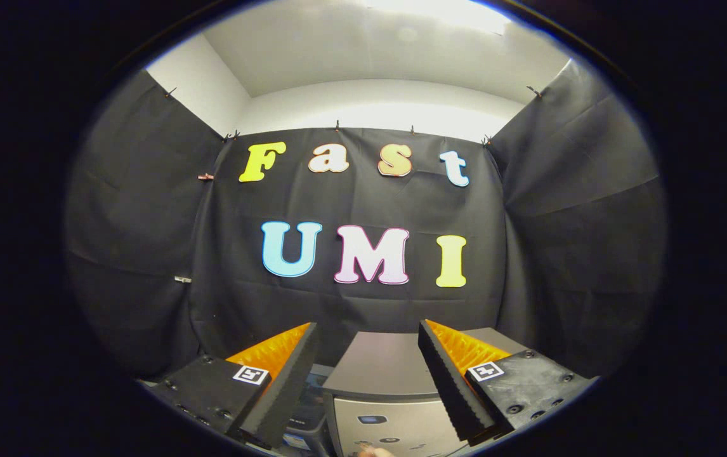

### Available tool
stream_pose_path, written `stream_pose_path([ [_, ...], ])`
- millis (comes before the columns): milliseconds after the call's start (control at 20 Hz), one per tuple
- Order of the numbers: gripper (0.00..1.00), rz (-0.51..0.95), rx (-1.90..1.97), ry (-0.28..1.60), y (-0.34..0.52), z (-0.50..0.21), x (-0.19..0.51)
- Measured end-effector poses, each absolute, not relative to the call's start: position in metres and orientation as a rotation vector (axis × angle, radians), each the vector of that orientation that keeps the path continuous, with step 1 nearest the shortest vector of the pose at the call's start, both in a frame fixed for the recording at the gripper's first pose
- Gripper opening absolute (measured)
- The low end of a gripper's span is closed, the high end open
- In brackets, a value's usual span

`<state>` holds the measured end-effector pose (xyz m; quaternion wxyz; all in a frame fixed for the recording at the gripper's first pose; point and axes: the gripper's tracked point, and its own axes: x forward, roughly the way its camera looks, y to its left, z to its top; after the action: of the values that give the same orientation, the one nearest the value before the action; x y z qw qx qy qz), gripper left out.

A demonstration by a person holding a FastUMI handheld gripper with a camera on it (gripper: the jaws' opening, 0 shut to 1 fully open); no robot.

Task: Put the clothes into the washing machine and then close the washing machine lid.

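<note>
My gripper [368,330] is open, its two fingers spread wide with nothing between them. It is held level, high above the machine, facing the booth's back wall. Below and between the fingers sits the grey washing machine [379,365], seen from the front: its flat lid [384,360] lies shut, and the control panel [389,425] with a small display and buttons faces me underneath. No clothes can be seen. Part of the machine's right side is hidden behind the right finger [458,381].
Black cloth walls enclose the booth at the back and on both sides, close behind the machine. A dark object [307,412] sits just left of the machine, mostly hidden by the left finger. White wall and ceiling rise above the cloth.
</note>
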<state>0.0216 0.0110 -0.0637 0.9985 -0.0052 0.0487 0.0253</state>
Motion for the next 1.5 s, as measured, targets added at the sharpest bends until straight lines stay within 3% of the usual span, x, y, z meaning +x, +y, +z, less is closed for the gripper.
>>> stream_pose_path([
  [450,0.96,0.047,-0.028,0.047,0.015,-0.042,-0.007],
  [1500,0.96,0.057,0.001,0.100,0.020,-0.059,-0.001],
])
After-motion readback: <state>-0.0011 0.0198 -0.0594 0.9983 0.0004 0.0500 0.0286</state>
